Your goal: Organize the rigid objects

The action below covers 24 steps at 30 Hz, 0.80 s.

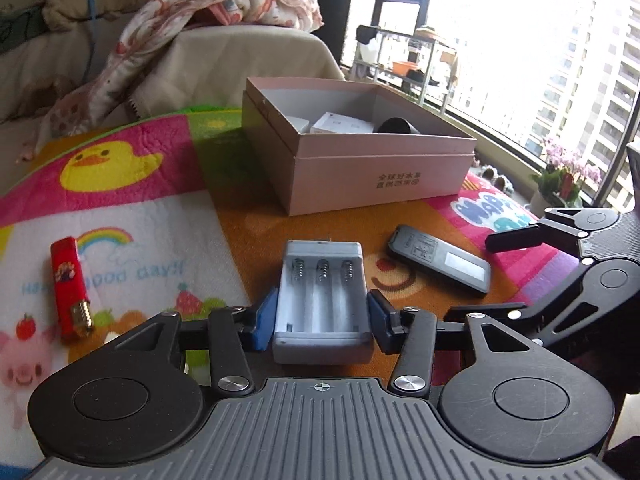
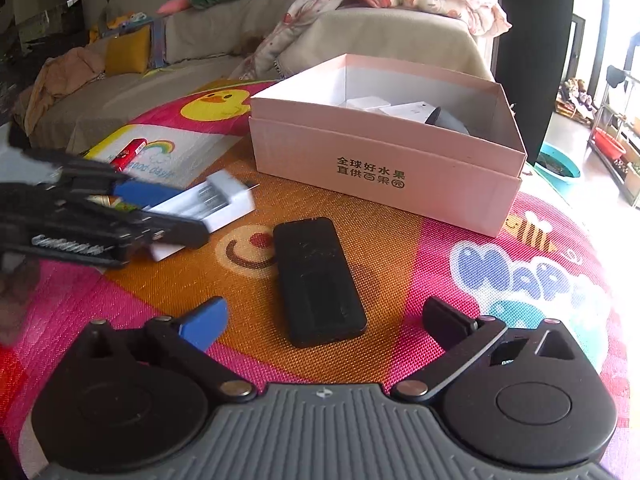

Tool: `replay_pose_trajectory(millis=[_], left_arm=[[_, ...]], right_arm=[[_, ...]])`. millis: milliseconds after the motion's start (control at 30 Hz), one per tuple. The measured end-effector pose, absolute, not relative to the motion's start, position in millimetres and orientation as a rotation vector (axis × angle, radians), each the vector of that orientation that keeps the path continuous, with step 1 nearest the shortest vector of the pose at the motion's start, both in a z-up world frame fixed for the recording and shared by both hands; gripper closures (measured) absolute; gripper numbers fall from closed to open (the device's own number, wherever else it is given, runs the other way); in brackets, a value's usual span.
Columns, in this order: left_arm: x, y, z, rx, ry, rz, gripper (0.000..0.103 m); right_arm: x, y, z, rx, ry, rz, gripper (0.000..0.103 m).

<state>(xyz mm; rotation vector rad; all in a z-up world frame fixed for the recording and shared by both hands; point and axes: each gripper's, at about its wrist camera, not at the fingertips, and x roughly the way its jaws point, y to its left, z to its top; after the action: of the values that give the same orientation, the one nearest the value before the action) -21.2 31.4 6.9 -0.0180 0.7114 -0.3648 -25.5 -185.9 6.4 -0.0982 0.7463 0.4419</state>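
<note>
Fingers, left gripper point(image 1: 322, 320): blue pads flank the white battery charger point(image 1: 323, 300), seemingly touching its sides, on the cartoon-print surface point(image 1: 248, 184). Right gripper point(image 2: 326, 320): spread wide around the black remote point(image 2: 318, 280). Pink box point(image 2: 384, 156) behind.

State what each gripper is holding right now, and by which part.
The left gripper clamps the white battery charger across its two long sides, near the end closest to the camera. The right gripper holds nothing; its jaws stand wide open around the black remote.
</note>
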Motion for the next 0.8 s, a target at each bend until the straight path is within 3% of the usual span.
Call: replay_pose_trajectory(millis=[133,200,433,567,800], left_arm=[[-34.1,35.3,6.0,-0.080,0.707,-0.354,0.050],[-34.8,37.9,4.4,-0.130,0.698,-0.337,0.050],[-36.9,39.6,1.7,-0.192,0.669,-0.313,0.050],[-39.3,31.8,2.2,-0.143,0.664,-0.295,0.050],[-39.5,27.6,1.0,-0.106,0.660,-0.284,0.050]], right_arm=[[-29.5,-188.4,8.1,-0.100,0.745,0.455,0.001],[-31.2,-192.9,9.5,-0.110,0.738,0.433,0.006],[-31.4,-203.6,9.4,-0.292,0.601,0.036,0.010],[-27.7,-208.8,10.8,-0.061,0.735,0.284,0.010],[-2.4,-179.1,8.0,-0.070,0.746,0.305,0.002]])
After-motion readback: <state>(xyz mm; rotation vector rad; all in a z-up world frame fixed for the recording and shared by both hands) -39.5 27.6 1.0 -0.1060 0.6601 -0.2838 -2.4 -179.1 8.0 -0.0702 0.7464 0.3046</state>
